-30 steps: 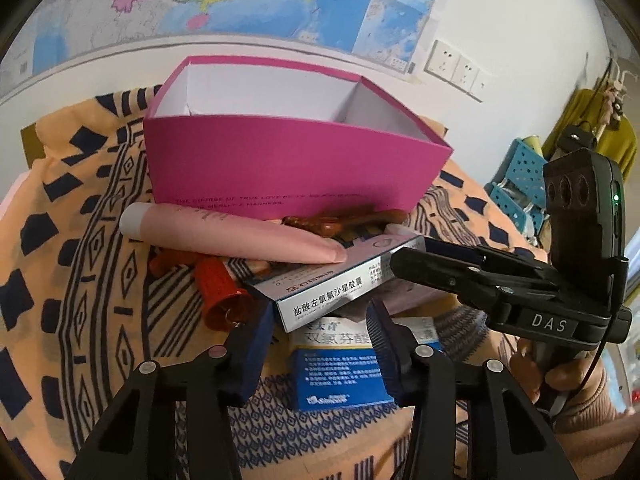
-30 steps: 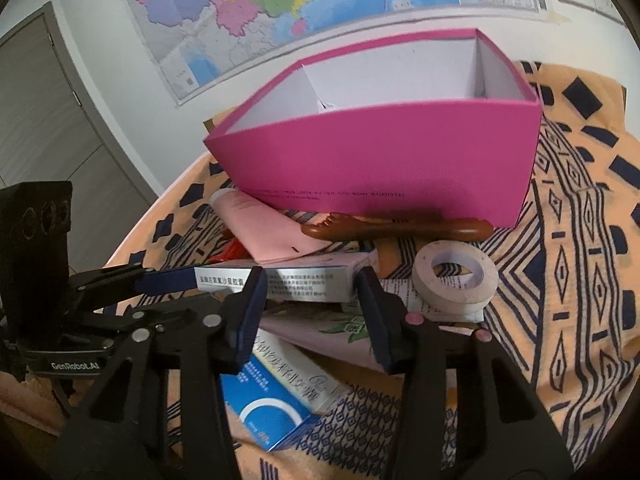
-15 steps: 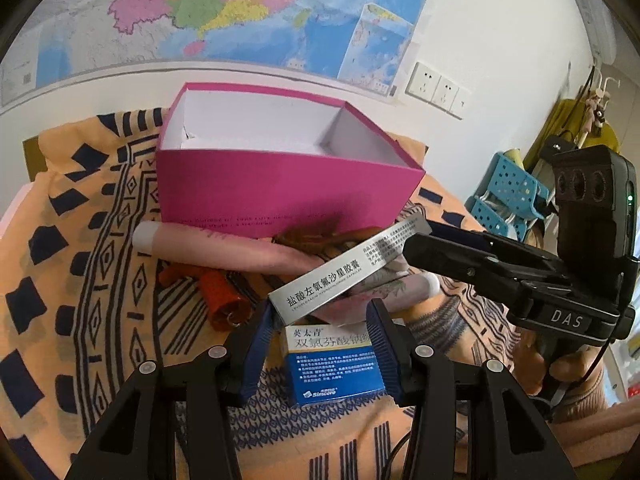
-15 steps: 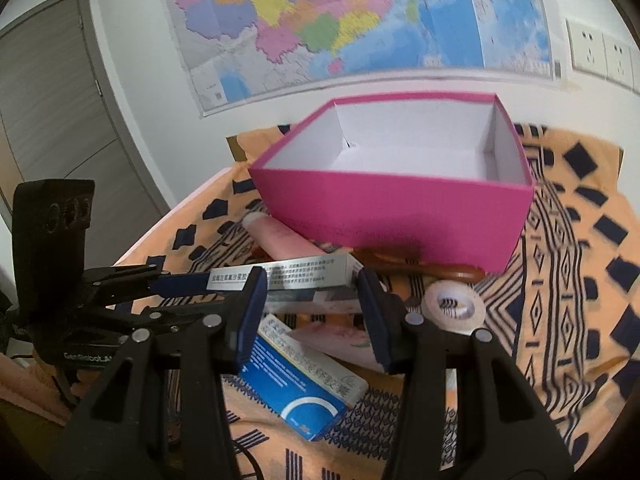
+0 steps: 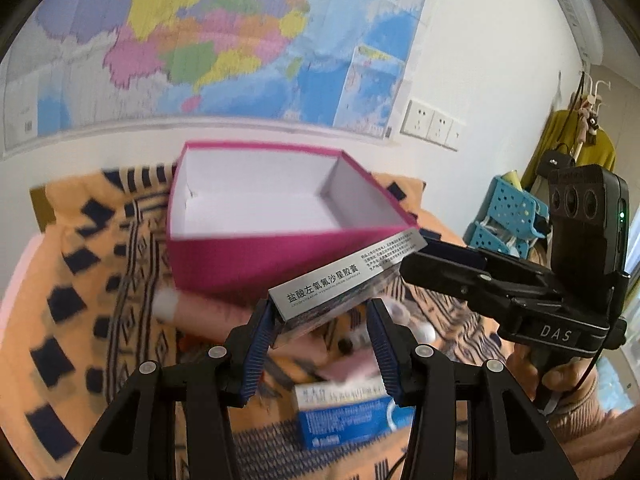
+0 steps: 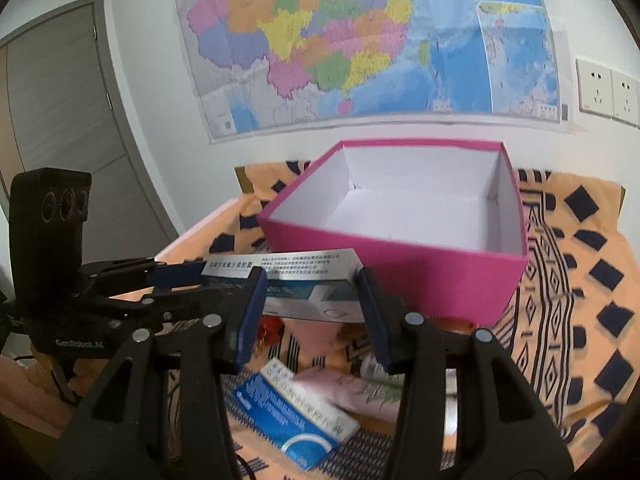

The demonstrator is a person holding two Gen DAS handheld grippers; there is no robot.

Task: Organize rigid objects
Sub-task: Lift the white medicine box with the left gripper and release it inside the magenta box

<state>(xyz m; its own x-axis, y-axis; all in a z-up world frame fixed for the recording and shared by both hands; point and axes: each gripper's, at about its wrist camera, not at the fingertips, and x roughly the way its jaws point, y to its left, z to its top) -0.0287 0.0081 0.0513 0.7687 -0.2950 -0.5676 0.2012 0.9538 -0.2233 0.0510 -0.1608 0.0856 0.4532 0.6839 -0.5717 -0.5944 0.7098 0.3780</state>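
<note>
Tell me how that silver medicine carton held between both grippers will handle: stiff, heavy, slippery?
The silver medicine carton is probably stiff enough: it spans from the left gripper to the right gripper with no visible sag. Likely light, being thin printed cardboard. Its glossy faces may slip, and it is tilted in the left wrist view, so an uneven release could let it pivot.

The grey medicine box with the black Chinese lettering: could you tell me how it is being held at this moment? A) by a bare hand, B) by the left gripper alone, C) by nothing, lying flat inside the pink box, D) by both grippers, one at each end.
D: the grey medicine box hangs above the cloth, with the left gripper clamped on one end and the right gripper on the other, in front of the pink box.
</note>
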